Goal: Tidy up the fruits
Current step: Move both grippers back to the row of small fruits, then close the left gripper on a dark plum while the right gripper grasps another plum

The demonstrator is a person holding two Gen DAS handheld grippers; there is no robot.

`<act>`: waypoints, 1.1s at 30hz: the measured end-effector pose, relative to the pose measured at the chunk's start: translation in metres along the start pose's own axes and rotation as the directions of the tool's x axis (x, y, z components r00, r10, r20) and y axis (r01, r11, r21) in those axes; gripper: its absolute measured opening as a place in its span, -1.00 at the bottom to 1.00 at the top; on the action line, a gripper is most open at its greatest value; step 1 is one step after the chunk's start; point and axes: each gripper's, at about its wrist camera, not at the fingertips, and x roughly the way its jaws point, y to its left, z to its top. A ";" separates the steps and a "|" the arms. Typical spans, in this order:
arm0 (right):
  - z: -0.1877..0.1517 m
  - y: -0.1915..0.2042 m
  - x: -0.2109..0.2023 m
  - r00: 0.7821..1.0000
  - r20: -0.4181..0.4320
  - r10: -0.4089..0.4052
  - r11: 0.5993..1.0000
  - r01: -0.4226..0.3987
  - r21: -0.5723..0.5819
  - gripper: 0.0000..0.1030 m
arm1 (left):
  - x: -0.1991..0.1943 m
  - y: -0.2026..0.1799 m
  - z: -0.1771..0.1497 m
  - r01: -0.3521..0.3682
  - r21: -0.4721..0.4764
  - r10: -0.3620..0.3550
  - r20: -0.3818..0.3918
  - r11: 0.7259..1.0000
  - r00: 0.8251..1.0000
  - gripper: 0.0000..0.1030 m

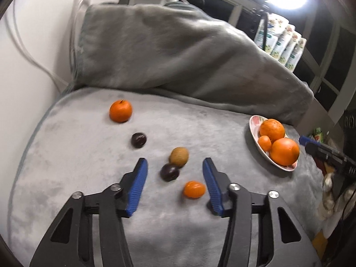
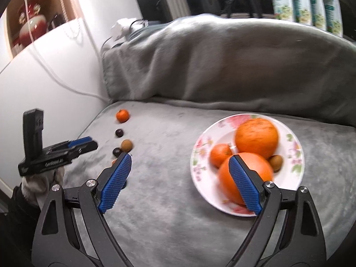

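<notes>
Left wrist view: my left hand-held gripper [image 1: 174, 166] gapes over 2 plums (kiwi beside); right hand-held gripper [image 2: 180, 162] gapes, empty, above plate [image 2: 293, 153].

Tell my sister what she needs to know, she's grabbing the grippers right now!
Left gripper: open, empty, over the loose fruit.
Right gripper: open, empty, by the plate.
Done: two big oranges, one small orange and a brown fruit are on the plate.
Left on the grey blanket: far orange, two dark plums, a kiwi, a small mandarin.
</notes>
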 end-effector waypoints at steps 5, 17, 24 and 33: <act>-0.008 0.022 0.020 0.998 -0.054 0.036 0.998 -0.039 -0.045 0.51 | 0.011 0.013 -0.005 0.035 -0.043 -0.037 -0.036 0.998 0.999 -0.27; -0.028 0.066 0.066 0.979 -0.180 0.100 0.985 -0.122 -0.119 0.13 | 0.034 0.009 -0.005 0.062 -0.030 -0.064 -0.090 0.998 0.994 -0.30; -0.032 0.081 0.084 0.968 -0.220 0.124 0.977 -0.157 -0.142 0.11 | 0.045 0.008 -0.006 0.052 -0.008 -0.053 -0.125 0.999 0.991 -0.30; -0.037 0.092 0.100 0.958 -0.258 0.125 0.969 -0.173 -0.174 -0.01 | 0.061 0.009 -0.006 0.044 -0.004 -0.044 -0.160 0.999 0.986 -0.30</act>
